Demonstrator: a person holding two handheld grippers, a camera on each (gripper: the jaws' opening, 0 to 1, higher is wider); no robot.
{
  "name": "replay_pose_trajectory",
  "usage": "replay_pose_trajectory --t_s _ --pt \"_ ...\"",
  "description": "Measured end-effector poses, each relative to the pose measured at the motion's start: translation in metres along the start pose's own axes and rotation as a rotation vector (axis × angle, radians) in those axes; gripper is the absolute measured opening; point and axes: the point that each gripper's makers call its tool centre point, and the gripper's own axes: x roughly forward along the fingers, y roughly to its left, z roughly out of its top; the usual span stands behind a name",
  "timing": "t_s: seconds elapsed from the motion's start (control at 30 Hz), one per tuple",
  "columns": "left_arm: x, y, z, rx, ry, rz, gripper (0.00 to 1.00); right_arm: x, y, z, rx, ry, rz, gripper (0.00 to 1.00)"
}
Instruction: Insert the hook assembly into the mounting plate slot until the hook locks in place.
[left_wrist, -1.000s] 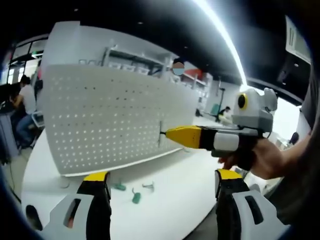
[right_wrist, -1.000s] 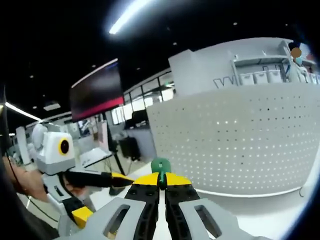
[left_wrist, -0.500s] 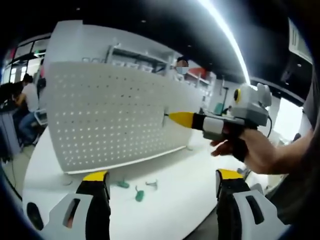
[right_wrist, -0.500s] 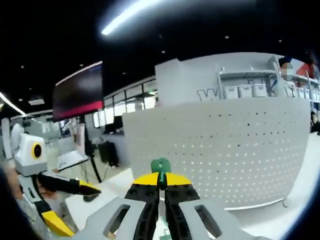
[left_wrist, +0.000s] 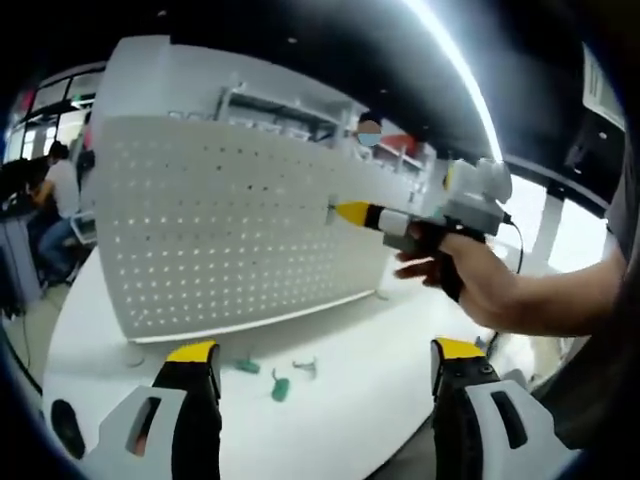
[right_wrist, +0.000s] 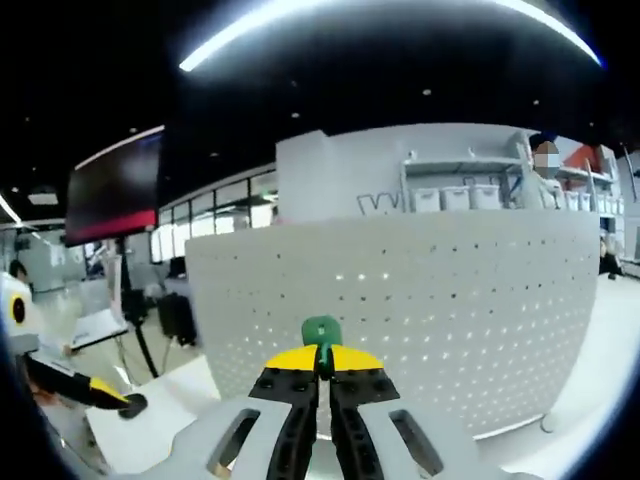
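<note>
Between the right claw (right_wrist: 322, 372) tips sits the hook assembly (right_wrist: 321, 333), a small green-capped piece on a thin stem, pinched tight with its cap poking up in front of the white perforated mounting plate (right_wrist: 420, 310). From the left gripper view, a hand (left_wrist: 470, 285) holds that claw level, nose right at the plate's face. Left claw (left_wrist: 318, 362) is spread wide above the white counter (left_wrist: 340, 400), where spare hooks (left_wrist: 277, 383) lie loose.
</note>
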Motion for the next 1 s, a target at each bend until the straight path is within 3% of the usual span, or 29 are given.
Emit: replay_pose_trajectory --t_s 0.13,0.27,0.57,0.63,1.0 --pt "0.001 -0.001 0.005 0.009 -0.005 -0.003 0.88 0.010 -0.009 0.003 -0.026 -0.006 -0.023 0.00" --pt "0.003 -0.003 0.008 -0.006 -0.013 -0.016 0.88 0.019 -0.022 0.008 0.012 -0.019 -0.051 0.00" --pt "0.002 -0.002 0.010 0.001 -0.017 -0.014 0.87 0.042 -0.047 0.022 0.004 -0.051 -0.109 0.00" --pt "0.002 0.000 0.010 -0.003 -0.018 -0.012 0.87 0.046 -0.052 0.027 -0.033 -0.060 -0.124 0.00" --pt "-0.002 0.008 0.015 -0.005 -0.023 0.016 0.86 0.062 -0.070 0.035 -0.004 -0.093 -0.162 0.00"
